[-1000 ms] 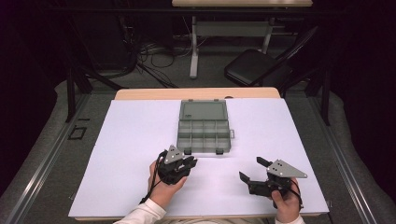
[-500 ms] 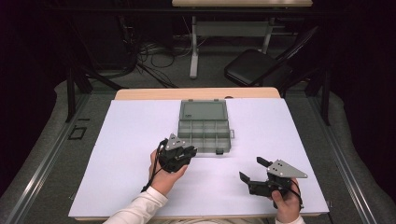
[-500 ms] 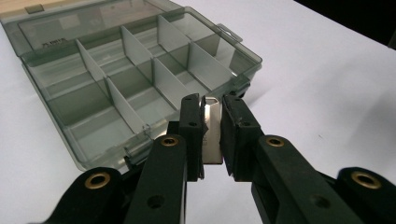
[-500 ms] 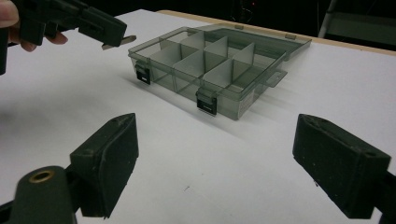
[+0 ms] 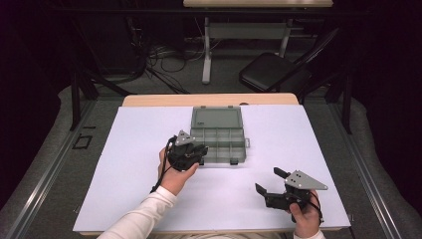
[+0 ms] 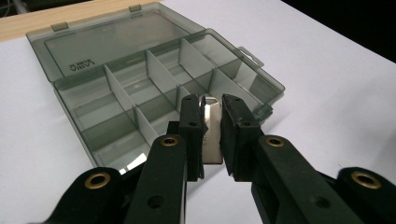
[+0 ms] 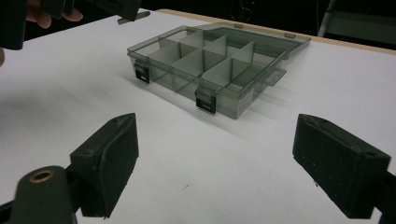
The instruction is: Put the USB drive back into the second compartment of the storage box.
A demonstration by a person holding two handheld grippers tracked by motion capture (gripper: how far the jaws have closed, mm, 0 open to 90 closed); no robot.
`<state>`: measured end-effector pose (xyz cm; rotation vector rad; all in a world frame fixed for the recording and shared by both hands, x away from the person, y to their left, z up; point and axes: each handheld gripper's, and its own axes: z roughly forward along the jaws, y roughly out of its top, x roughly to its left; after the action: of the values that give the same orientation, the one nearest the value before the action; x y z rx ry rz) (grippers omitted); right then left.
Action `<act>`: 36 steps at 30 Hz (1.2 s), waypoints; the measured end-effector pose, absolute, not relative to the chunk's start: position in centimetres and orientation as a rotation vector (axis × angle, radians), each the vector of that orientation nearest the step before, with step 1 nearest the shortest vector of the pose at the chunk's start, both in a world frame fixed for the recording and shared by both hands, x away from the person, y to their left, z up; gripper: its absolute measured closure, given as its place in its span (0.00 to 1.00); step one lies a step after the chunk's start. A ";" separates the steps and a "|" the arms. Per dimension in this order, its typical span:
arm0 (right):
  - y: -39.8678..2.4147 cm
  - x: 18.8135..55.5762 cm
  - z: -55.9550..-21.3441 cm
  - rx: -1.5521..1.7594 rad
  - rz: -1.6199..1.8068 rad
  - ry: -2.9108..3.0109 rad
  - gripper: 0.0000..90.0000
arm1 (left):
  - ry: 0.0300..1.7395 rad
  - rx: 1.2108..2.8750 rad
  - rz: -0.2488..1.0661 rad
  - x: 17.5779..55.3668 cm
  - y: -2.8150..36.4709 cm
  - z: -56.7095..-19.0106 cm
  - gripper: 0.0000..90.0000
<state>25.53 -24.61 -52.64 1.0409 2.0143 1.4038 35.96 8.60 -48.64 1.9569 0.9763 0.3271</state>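
Observation:
A clear grey compartment box [image 5: 218, 134] lies open in the middle of the white table, its lid folded back flat. My left gripper [image 5: 200, 149] hovers at the box's front left corner, shut on a small flat silver metal piece [image 6: 212, 135]. In the left gripper view my left gripper [image 6: 211, 103] holds that piece upright above the near compartments of the box [image 6: 140, 93]. My right gripper [image 5: 268, 180] rests near the table's front right, open with nothing between its jaws. In the right gripper view my right gripper [image 7: 215, 140] faces the box [image 7: 210, 65] across bare table.
A white sheet [image 5: 139, 199] covers the table, with a wooden edge [image 5: 159, 99] at the far side. Beyond the table stand a black chair [image 5: 271, 72] and a second table's legs amid floor cables [image 5: 159, 55]. Two black latches [image 7: 205, 103] hang on the box's front wall.
My left gripper has moved away from the person and a little upward, up to the box's front left corner, carrying the metal piece. The right gripper has stayed put.

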 end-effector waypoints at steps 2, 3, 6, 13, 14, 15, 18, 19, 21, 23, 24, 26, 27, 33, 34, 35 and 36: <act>-24.6 25.5 -52.6 1.040 1.404 2.016 0.16 | 0.980 1.956 0.332 36.3 8.6 -48.5 0.88; -24.6 25.5 -52.6 1.040 1.404 2.016 0.16 | 0.981 1.956 0.336 36.5 8.6 -48.3 0.88; -24.6 25.5 -52.6 1.040 1.404 2.015 0.16 | 0.981 1.959 0.350 36.9 8.5 -48.0 0.88; -24.6 25.6 -52.6 1.036 1.405 2.017 0.16 | 0.992 1.958 0.373 37.8 8.6 -47.5 0.88; -24.6 25.6 -52.6 1.036 1.406 2.017 0.16 | 0.992 1.959 0.372 37.9 8.6 -47.5 0.88; -24.6 25.5 -52.6 1.037 1.405 2.017 0.16 | 0.993 1.956 0.374 38.0 8.7 -47.5 0.88; -24.6 25.5 -52.6 1.040 1.406 2.017 0.16 | 1.002 1.949 0.375 38.3 8.8 -47.6 0.88; -24.6 25.5 -52.6 1.039 1.406 2.017 0.16 | 1.006 1.947 0.375 38.4 8.8 -47.6 0.88; -24.6 25.5 -52.6 1.038 1.406 2.017 0.16 | 1.009 1.953 0.374 38.6 8.9 -47.6 0.88; -24.6 25.6 -52.7 1.037 1.406 2.018 0.16 | 1.019 1.948 0.371 38.9 9.0 -47.6 0.88; -24.6 25.6 -52.7 1.035 1.407 2.016 0.16 | 1.023 1.944 0.380 39.1 9.0 -47.7 0.88; -24.6 25.6 -52.7 1.035 1.405 2.019 0.16 | 1.030 1.952 0.373 39.4 9.0 -47.7 0.88; -24.6 25.6 -52.7 1.034 1.407 2.017 0.16 | 1.034 1.949 0.378 39.6 9.0 -47.7 0.88; -24.5 25.6 -52.7 1.032 1.413 2.011 0.16 | 1.049 1.942 0.383 40.8 9.0 -47.5 0.88; -24.6 25.6 -52.7 1.033 1.406 2.020 0.16 | 1.051 1.938 0.376 40.9 9.0 -47.5 0.88; -24.6 25.6 -52.7 1.035 1.410 2.016 0.16 | 1.050 1.928 0.384 41.1 9.0 -47.4 0.88; -24.6 25.6 -52.7 1.035 1.411 2.016 0.16 | 1.051 1.927 0.384 41.3 9.0 -47.4 0.88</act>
<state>25.61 -24.59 -52.71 1.0355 2.0157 1.4107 41.27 8.96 -47.36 1.9266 1.0512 0.3838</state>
